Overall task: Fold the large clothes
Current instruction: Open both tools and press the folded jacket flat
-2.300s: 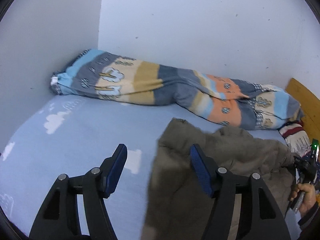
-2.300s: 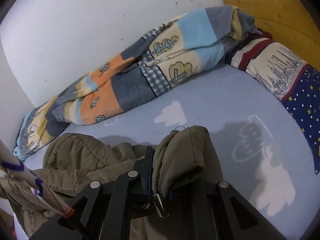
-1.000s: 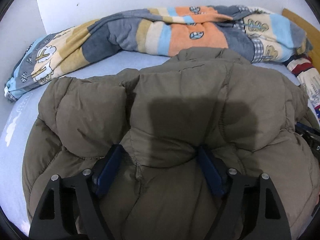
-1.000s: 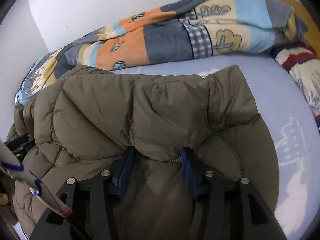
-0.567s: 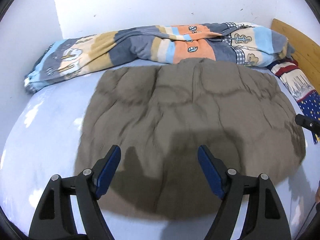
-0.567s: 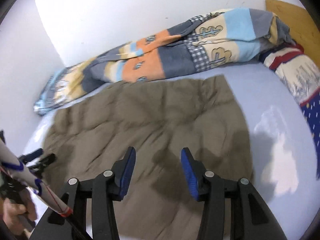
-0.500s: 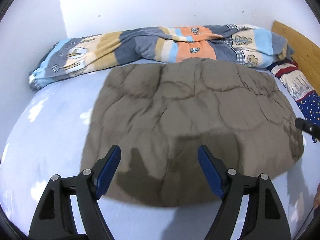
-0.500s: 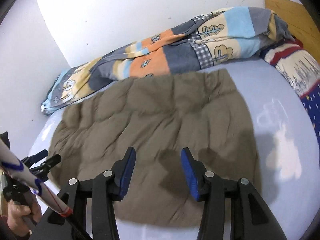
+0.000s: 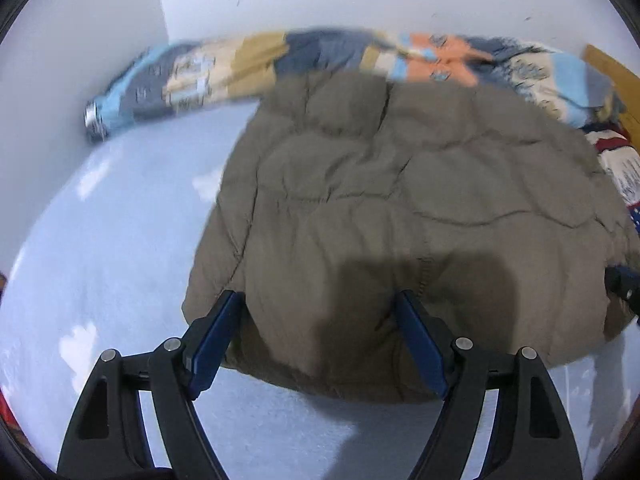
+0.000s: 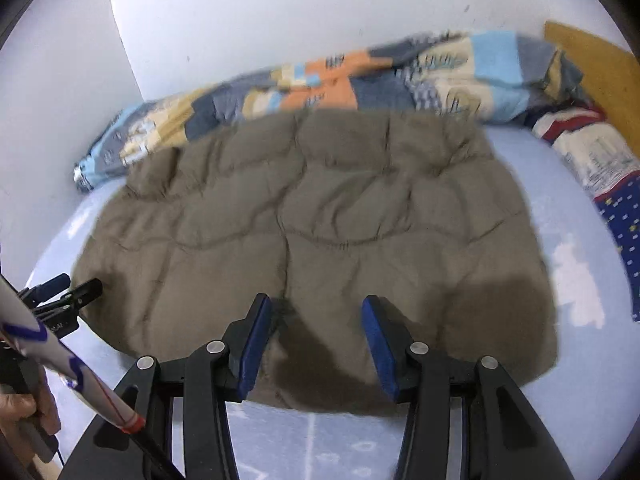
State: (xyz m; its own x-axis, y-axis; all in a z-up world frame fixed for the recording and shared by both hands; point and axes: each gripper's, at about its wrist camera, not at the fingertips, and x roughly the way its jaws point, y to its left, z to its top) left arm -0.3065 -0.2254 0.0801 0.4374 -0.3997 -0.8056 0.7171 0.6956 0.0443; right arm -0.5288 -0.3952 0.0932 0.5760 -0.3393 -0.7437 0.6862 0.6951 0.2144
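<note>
Left wrist view. One olive-brown quilted puffer jacket [image 9: 420, 208], spread flat on one pale blue bed sheet with white cloud prints [image 9: 120, 240], far edge touching one rolled patchwork blanket in blue, orange, beige and grey [image 9: 320, 56] along the white wall. One patterned pillow in red, white and navy [image 9: 618, 168] at the right edge, beside one strip of wooden headboard [image 9: 612, 68]. One black left gripper with blue pads [image 9: 320, 338], angled downward over the jacket's near hem; two fingers spread wide, hem visible between them, pads apparently clear of the fabric, nothing pinched. One dark tip of the other gripper just visible at the right margin, at the jacket's right edge.

Right wrist view. Same single jacket [image 10: 320, 220], lying flat between blanket [image 10: 360, 76] and camera, sheet [image 10: 560, 200] bare to its right. One pillow [image 10: 600, 168] and one headboard [image 10: 600, 64] at upper right. One black right gripper with blue pads [image 10: 318, 338], tilted downward above the near hem; two fingers parted about halfway, fabric seen through the gap, nothing clamped. Left gripper [image 10: 66, 286] seen from the side at the jacket's left edge, fingertips near the fabric. One hand [image 10: 24, 412] at lower left, wrapped around a handle. One white rod with blue markings and a red band [image 10: 60, 364], crossing the lower-left corner diagonally.
</note>
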